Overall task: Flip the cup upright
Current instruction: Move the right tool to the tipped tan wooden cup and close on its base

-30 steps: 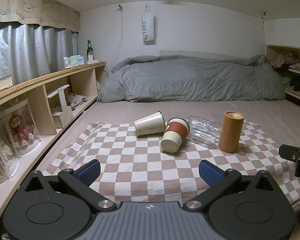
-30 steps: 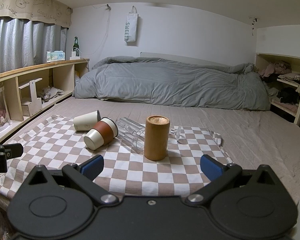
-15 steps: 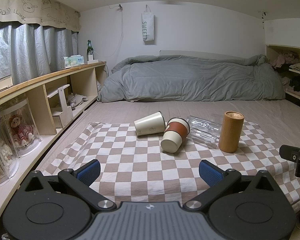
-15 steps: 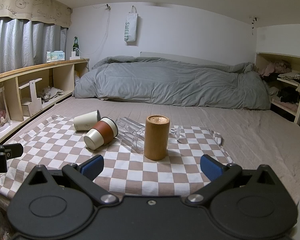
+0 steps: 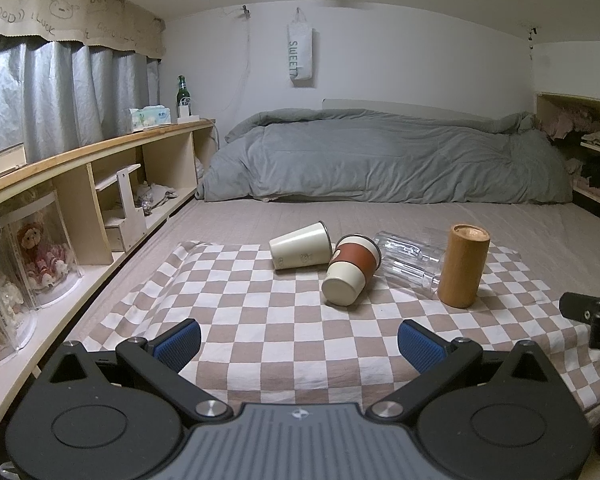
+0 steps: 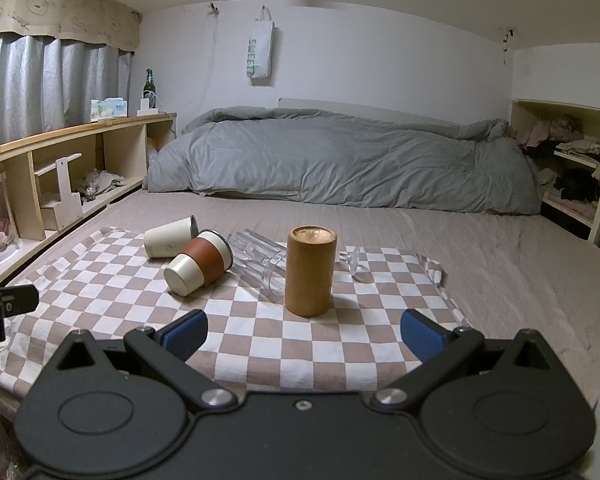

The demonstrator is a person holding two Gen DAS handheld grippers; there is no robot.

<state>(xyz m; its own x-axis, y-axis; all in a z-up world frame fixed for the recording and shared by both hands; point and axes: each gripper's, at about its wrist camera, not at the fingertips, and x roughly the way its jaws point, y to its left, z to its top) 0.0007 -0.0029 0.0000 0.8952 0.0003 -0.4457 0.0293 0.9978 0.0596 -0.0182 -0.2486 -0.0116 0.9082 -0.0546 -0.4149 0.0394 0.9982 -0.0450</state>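
Observation:
Several cups lie on a checkered cloth (image 5: 240, 312) on the bed. A cream cup (image 5: 301, 245) lies on its side. A cream cup with a brown sleeve (image 5: 352, 269) lies on its side beside it, base toward me. A clear glass (image 5: 410, 261) lies on its side. A wooden cup (image 5: 463, 265) stands with a closed end up. The same cups show in the right wrist view: cream cup (image 6: 170, 237), sleeved cup (image 6: 199, 262), glass (image 6: 260, 262), wooden cup (image 6: 310, 270). My left gripper (image 5: 299, 347) is open and empty, short of the cups. My right gripper (image 6: 303, 333) is open and empty, just before the wooden cup.
A grey duvet (image 5: 380, 160) lies bunched at the far end of the bed. A wooden shelf (image 5: 100, 184) with boxes and a doll case runs along the left. Another shelf with clothes (image 6: 568, 160) is at the right. The right gripper's tip (image 5: 592, 316) shows at the left view's right edge.

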